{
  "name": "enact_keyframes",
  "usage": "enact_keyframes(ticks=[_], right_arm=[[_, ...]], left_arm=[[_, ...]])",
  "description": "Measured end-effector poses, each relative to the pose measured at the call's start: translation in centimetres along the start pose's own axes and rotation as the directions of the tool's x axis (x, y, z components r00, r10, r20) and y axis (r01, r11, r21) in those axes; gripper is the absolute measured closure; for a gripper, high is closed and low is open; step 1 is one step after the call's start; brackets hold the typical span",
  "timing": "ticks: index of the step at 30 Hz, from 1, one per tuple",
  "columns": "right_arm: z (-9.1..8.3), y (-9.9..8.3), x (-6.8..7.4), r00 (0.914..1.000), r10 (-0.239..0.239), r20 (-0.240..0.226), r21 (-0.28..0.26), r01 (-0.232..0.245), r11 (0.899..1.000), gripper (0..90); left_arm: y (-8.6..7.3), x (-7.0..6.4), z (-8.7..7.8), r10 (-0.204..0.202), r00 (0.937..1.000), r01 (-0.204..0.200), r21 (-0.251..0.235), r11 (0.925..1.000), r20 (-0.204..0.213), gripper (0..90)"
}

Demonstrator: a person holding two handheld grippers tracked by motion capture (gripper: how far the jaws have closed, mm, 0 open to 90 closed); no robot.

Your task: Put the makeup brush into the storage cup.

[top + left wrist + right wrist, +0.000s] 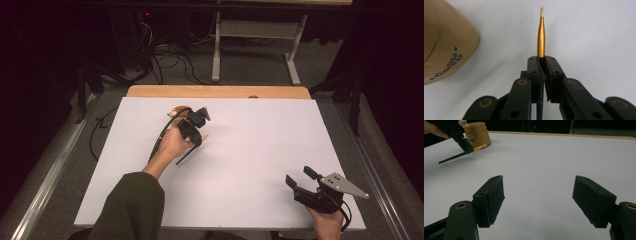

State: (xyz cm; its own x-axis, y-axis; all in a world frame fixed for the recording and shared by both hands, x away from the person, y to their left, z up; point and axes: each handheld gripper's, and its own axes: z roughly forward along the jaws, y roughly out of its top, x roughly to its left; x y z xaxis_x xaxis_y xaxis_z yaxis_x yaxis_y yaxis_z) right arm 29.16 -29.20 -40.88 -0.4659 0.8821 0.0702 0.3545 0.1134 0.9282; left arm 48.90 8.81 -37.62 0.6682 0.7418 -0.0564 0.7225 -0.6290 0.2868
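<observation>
My left gripper (541, 61) is shut on a thin paintbrush (541, 37) with a gold ferrule, a pale tip and a dark handle. In the high view this gripper (196, 136) is left of the table's middle, and the brush handle (184, 156) slants down towards the person. A tan wooden pot (180, 111) with dark lettering stands just behind it, and it appears large at the left of the left gripper view (446, 37). My right gripper (298, 176) rests at the front right corner, open, with nothing between its fingers (490, 200).
A white sheet (250, 150) covers the table, and a wooden edge (220, 91) shows at the back. The right gripper view shows the pot (477, 133) and the held brush (461, 155) far off at upper left. Cables and a grey table frame (216, 50) lie on the floor beyond.
</observation>
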Motion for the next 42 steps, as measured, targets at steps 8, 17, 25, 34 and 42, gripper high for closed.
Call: enact_keyframes(ticks=[8,17,25,34,42], right_arm=[[0.1,0.0,0.0,1.0,0.002,0.0,0.009,-0.002,1.0,27.2],[0.1,0.0,0.0,1.0,0.006,-0.004,0.002,-0.006,1.0,27.2],[0.1,-0.1,0.0,1.0,-0.002,-0.001,0.011,0.002,1.0,27.2],[0.1,0.0,0.0,1.0,-0.001,-0.001,0.009,0.001,1.0,27.3],[0.1,0.0,0.0,1.0,0.006,-0.001,0.01,-0.006,1.0,27.3]], left_arm=[[0.0,-0.4,-0.4,0.019,0.9998,-0.019,-0.017,0.9997,0.009,83.2],[-0.2,-0.6,-1.5,0.029,0.9992,-0.027,-0.061,0.9977,0.027,83.1],[-0.7,-0.5,-2.8,0.028,0.9986,-0.023,-0.115,0.9931,0.045,83.2],[-0.8,-0.4,-3.4,0.025,0.9976,-0.015,-0.146,0.9891,0.065,83.2],[-0.9,-0.6,-3.8,0.033,0.9973,-0.021,-0.171,0.985,0.066,83.2]])
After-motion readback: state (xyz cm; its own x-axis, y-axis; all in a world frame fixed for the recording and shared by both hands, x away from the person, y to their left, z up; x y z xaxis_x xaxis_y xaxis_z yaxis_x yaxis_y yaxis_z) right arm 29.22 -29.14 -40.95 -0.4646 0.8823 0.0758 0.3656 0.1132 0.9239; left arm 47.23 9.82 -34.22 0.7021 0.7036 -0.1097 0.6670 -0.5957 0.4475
